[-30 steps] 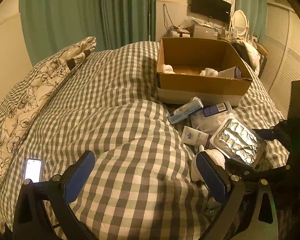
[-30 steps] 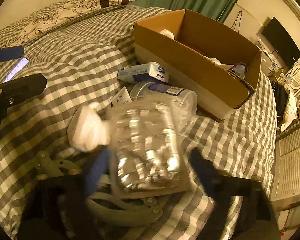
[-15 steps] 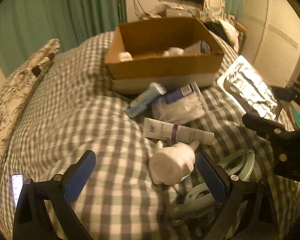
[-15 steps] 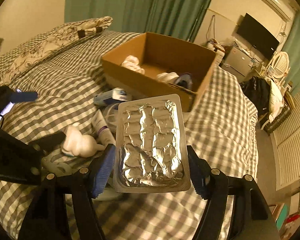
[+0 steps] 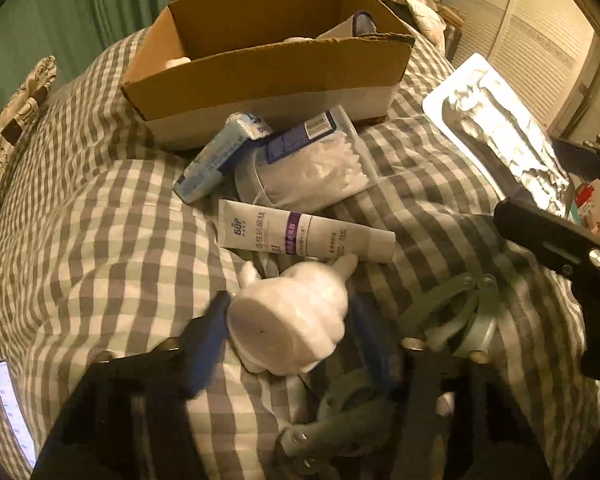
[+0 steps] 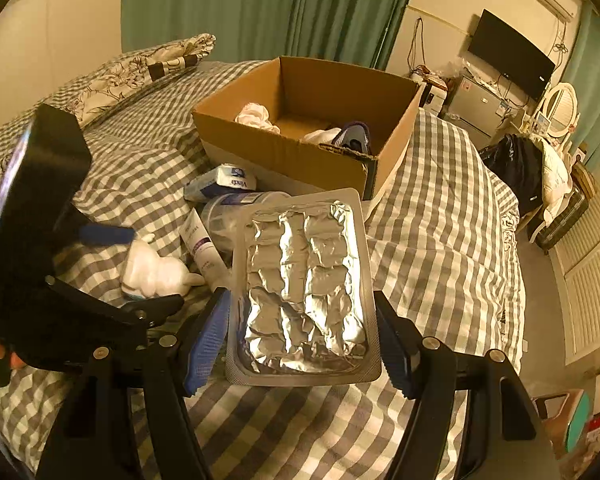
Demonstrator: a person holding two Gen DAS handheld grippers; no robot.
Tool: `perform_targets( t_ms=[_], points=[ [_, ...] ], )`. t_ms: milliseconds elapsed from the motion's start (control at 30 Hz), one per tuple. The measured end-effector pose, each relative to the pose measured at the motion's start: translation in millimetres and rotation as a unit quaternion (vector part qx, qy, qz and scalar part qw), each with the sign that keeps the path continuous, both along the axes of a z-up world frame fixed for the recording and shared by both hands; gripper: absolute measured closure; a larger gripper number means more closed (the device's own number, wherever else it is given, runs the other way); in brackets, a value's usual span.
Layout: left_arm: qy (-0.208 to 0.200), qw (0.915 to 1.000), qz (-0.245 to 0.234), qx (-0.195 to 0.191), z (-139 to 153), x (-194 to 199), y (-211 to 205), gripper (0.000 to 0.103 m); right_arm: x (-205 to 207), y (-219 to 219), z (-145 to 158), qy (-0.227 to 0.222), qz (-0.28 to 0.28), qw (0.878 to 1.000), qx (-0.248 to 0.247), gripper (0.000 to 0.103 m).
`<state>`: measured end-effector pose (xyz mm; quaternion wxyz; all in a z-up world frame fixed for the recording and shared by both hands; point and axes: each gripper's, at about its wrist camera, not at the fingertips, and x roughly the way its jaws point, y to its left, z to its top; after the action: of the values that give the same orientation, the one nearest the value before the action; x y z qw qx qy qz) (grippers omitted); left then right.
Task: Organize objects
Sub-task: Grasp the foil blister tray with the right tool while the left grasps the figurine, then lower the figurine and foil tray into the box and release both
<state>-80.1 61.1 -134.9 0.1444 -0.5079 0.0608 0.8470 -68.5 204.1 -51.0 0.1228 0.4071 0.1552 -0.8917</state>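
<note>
My right gripper (image 6: 300, 344) is shut on a silver foil blister pack (image 6: 304, 292) and holds it above the checked bed; the pack also shows in the left wrist view (image 5: 500, 128). My left gripper (image 5: 292, 328) has its blue fingers on both sides of a white rabbit-shaped figure (image 5: 292, 316) lying on the bedcover; whether they press it I cannot tell. The figure also shows in the right wrist view (image 6: 152, 272). An open cardboard box (image 5: 268, 64) holding white items and a purple one stands beyond.
In front of the box lie a tissue pack (image 5: 220, 156), a clear tub of cotton swabs (image 5: 312, 168) and a white tube (image 5: 300, 236). A grey folding device (image 5: 452, 320) lies at right. A lit phone (image 5: 12, 408) and a floral pillow (image 6: 140, 68) are at left.
My right gripper has lifted the blister pack off the bed. My left gripper has moved forward and narrowed around the white figure.
</note>
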Motion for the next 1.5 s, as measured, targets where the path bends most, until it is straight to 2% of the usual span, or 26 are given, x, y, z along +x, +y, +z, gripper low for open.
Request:
perform_targets(
  t_ms=[167,333,600,733,833,967,1167,1500],
  points=[
    [0.020,0.9997,0.010,0.011,12.6,13.3,-0.9,0.043,12.2,-5.3,16.3,0.016,0.004,1.000,-0.004,0.034],
    [0.057,0.9980,0.022,0.016,39.1,28.5,-6.3,0.043,26.4,-12.1,32.9,0.031,0.008,0.999,0.002,0.034],
    [0.117,0.9920,0.031,0.035,93.7,40.3,-24.9,0.043,48.8,-19.3,65.3,0.062,0.013,0.998,0.011,0.034],
    [0.149,0.9869,0.035,0.053,127.6,39.0,-31.9,0.043,53.9,-24.8,89.1,0.086,0.019,0.996,0.016,0.034],
    [0.174,0.9827,0.039,0.051,147.8,34.3,-36.0,0.043,53.0,-26.9,106.2,0.102,0.023,0.994,0.012,0.034],
    [0.208,0.9752,0.051,0.055,177.0,21.3,-42.5,0.043,40.2,-27.5,125.7,0.119,0.018,0.993,-0.002,0.034],
    [0.240,0.9667,0.072,0.051,201.8,-9.7,-48.7,0.043,7.1,-26.3,146.5,0.136,0.009,0.990,-0.026,0.034],
    [0.240,0.9656,0.090,0.043,190.8,-100.0,-46.4,0.043,-83.4,-26.1,152.6,0.136,-0.015,0.989,-0.051,0.034]
  ],
)
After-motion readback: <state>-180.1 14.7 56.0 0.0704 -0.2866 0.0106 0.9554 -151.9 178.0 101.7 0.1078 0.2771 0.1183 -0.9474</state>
